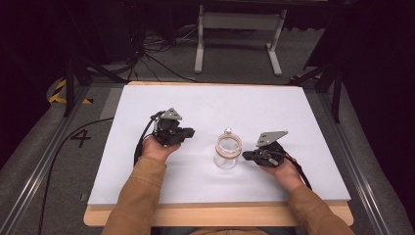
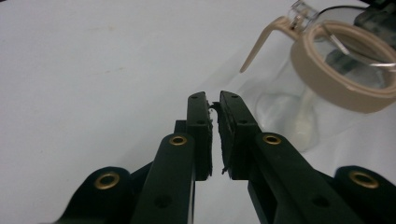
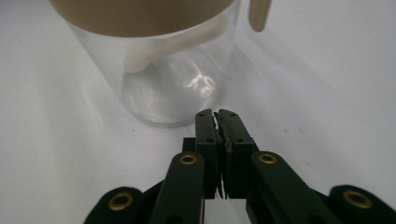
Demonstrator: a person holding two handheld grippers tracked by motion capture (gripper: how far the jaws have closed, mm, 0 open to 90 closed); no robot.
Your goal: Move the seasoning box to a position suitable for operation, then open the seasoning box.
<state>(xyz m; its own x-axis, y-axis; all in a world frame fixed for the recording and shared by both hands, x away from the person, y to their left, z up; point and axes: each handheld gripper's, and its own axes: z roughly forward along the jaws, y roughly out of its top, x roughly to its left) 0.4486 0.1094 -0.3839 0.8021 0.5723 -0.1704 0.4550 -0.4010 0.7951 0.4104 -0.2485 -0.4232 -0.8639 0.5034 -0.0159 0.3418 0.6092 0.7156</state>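
Left jaws: the left gripper (image 2: 213,105) has its two black jaws drawn almost together, a thin sliver between the worn, ragged pads, nothing in them.
Right jaws: the right gripper (image 3: 217,114) has its pair pressed pad to pad, closed on nothing, tips just short of the jar's base.
Count: two grippers, two hands, one jar, one counter.
Jar from the left jaws: the glass jar (image 2: 299,112) stands ahead and to the right of the tips, near but apart; its mouth is open.
Jar from the right jaws: the glass jar (image 3: 173,79) rises straight ahead, slightly left, its round foot just beside the tips.
Jar between: in the high view the glass jar (image 1: 227,152) sits upright between the left gripper (image 1: 188,132) and right gripper (image 1: 247,155).
Materials: clear smooth glass, cylindrical; a tan band (image 2: 334,81) rings the mouth, with a tan strap (image 2: 259,44) curving down; a clear knob (image 2: 302,11) sits at the rim.
Gripper build: matte black arms with brass rivets (image 2: 178,140); a grey three-cornered plate (image 1: 172,114) on top of each.
Hands: left hand (image 1: 155,148) and right hand (image 1: 281,170), tan sleeves.
Counter: white, flat, matte counter (image 1: 215,105) over a pale wood edge.
Around: grey floor, black cables (image 1: 161,46), a white frame (image 1: 240,29) beyond.
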